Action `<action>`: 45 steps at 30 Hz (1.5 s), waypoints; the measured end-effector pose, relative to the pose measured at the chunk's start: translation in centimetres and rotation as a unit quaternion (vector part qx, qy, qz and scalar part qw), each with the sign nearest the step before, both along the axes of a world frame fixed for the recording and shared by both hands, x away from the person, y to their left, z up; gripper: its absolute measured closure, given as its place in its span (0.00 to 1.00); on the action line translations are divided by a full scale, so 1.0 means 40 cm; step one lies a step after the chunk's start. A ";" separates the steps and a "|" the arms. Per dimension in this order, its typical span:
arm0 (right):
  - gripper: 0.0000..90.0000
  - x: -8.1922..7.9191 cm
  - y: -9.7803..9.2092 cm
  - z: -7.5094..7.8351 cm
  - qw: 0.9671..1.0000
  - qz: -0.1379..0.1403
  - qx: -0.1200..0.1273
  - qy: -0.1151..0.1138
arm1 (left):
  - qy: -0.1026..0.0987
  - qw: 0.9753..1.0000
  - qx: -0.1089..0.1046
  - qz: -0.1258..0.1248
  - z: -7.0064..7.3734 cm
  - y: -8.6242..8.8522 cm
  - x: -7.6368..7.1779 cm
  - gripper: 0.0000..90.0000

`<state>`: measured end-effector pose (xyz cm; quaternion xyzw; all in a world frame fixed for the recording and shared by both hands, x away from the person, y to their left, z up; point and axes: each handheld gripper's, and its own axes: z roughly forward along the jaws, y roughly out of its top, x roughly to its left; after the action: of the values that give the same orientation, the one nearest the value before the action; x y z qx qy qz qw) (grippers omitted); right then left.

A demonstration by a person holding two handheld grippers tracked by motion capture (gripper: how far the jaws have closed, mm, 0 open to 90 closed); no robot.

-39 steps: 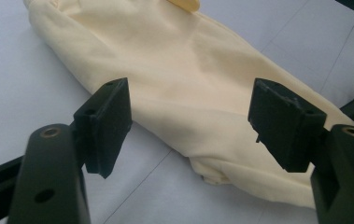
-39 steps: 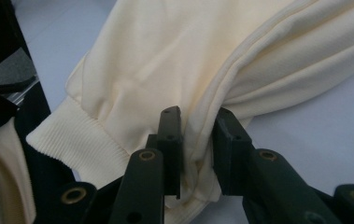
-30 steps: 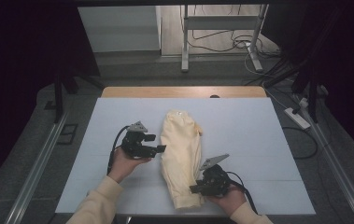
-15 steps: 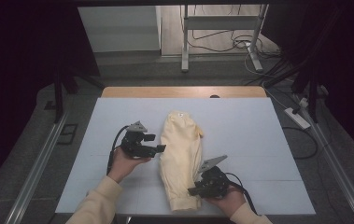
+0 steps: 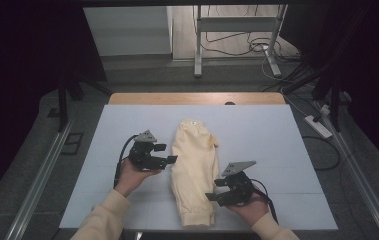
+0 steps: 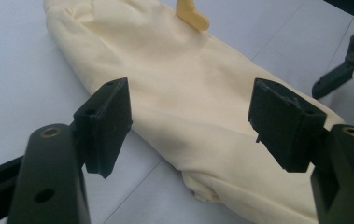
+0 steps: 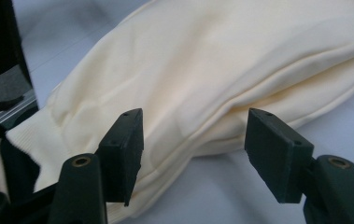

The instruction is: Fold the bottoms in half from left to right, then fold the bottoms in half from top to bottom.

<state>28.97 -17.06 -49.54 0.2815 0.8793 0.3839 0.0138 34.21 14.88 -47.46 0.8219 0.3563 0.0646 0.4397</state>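
White table carries a folded sweater; left gripper at nine o'clock, right gripper at four, both spread apart.

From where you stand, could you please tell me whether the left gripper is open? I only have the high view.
Observer: Yes, the left gripper is open. Its fingers are spread wide, and the garment lies ahead between them, not gripped.
Operator: Thank you. And the right one?
Observer: The right gripper is open too. It points at the garment's side edge and holds nothing.
Operator: What does the fabric look like there?
Observer: It lies in stacked layers, with a ribbed hem towards the left of the right gripper view.
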 end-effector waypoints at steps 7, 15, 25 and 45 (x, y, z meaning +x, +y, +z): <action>0.40 0.024 -0.008 0.008 1.000 -0.002 0.001 -0.017 | 0.001 1.000 -0.004 -0.001 -0.001 0.004 -0.004 0.33; 0.40 0.046 -0.020 0.019 0.999 -0.014 0.003 -0.033 | 0.003 1.000 -0.007 -0.003 -0.004 0.005 -0.002 0.33; 0.39 0.057 -0.040 0.030 0.999 -0.030 0.002 -0.044 | 0.006 1.000 -0.007 -0.004 -0.006 0.004 0.002 0.33; 0.38 0.089 -0.037 0.021 0.998 -0.047 -0.017 -0.050 | 0.006 1.000 -0.004 -0.002 -0.009 0.003 0.006 0.33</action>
<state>32.53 -18.54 -48.71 0.3022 0.8697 0.3819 0.0805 34.46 15.02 -47.82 0.8211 0.3577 0.0577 0.4410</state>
